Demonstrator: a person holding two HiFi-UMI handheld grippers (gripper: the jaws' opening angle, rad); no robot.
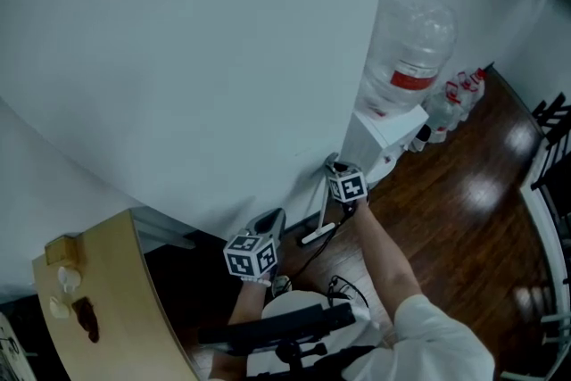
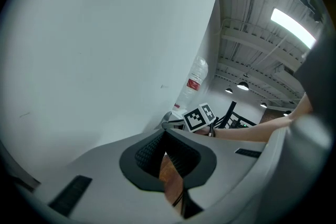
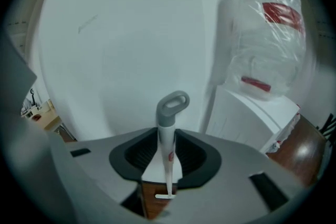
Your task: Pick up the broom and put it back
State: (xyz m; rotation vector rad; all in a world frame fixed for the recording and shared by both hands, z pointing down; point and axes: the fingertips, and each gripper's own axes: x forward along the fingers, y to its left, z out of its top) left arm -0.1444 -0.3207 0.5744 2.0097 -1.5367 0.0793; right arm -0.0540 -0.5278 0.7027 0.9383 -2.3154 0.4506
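The broom (image 1: pixel 323 202) is a white stick with a grey loop handle (image 3: pixel 173 104). It stands upright against the white wall, with a short white crossbar (image 1: pixel 317 234) at its foot on the wooden floor. My right gripper (image 1: pixel 335 167) is at the top of the stick. In the right gripper view the shaft (image 3: pixel 167 152) runs up between the jaws, and my right gripper (image 3: pixel 167 131) has its pads closed against both sides of it. My left gripper (image 1: pixel 268 223) hangs lower and to the left, near the wall. My left gripper (image 2: pixel 165 136) has its jaws meeting at the tips with nothing between them.
A white water dispenser (image 1: pixel 379 138) with a large clear bottle (image 1: pixel 406 49) stands just right of the broom. Several small bottles (image 1: pixel 459 94) sit beyond it. A wooden panel (image 1: pixel 107 299) is at lower left. A black cable (image 1: pixel 343 290) and a chair (image 1: pixel 285 326) lie below.
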